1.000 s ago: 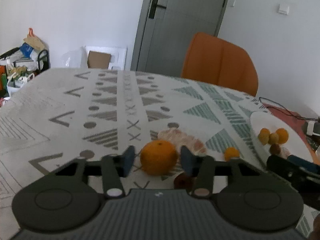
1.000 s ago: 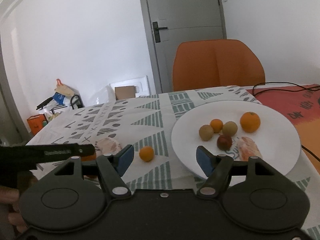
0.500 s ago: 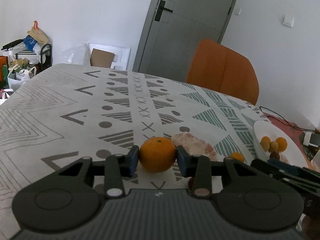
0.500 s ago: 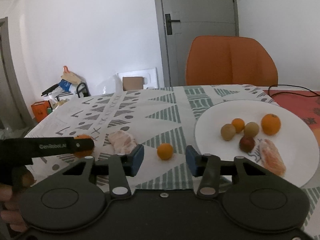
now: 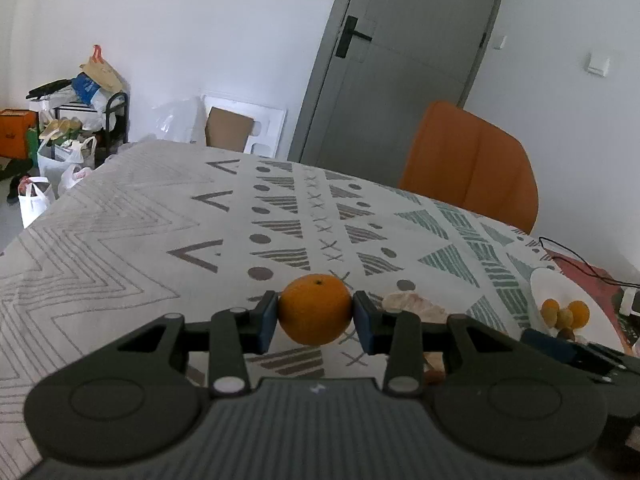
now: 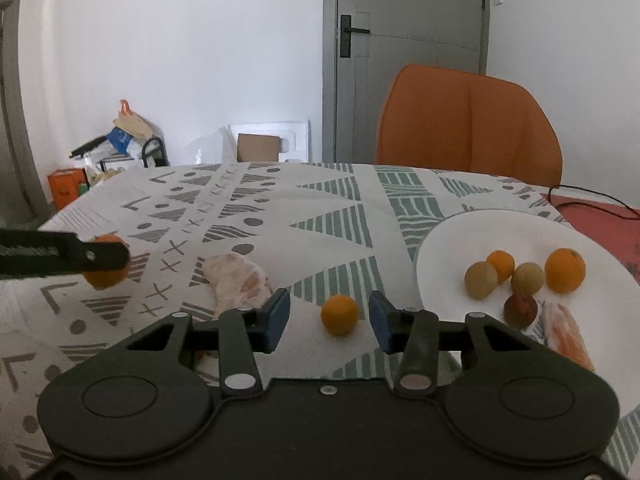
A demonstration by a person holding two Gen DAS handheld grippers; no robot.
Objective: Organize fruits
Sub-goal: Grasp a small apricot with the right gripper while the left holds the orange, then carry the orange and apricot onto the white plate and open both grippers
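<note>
The left hand-held gripper [image 5: 315,316] is pinching an orange [image 5: 315,309], one blue pad pressed against each side of the fruit. In the right wrist view that same orange [image 6: 105,267] shows at 9 o'clock, partly behind the dark finger of the left tool; whether it rests on the patterned cloth of the worktop [image 6: 320,216] or sits just above it cannot be told.

The right hand-held gripper [image 6: 329,319] has its jaws spread, with a small orange [image 6: 340,314] lying on the cloth between the two blue pads and touching neither. A peeled citrus piece [image 6: 238,280] lies on the cloth at 10 o'clock from that small orange, just past the left pad.

A white plate [image 6: 452,240] sits at 3 o'clock in the right wrist view. On it are two oranges, the larger [image 6: 565,265] toward the right and a smaller one [image 6: 501,265] beside it, two yellowish-green round fruits [image 6: 481,280], a dark reddish fruit [image 6: 520,311], and a peeled segment [image 6: 568,334] near the plate's near edge, partly hidden by the gripper body.

Beyond the worktop at 1 o'clock stands an orange chair [image 6: 468,124], with a grey door [image 6: 408,40] behind it
</note>
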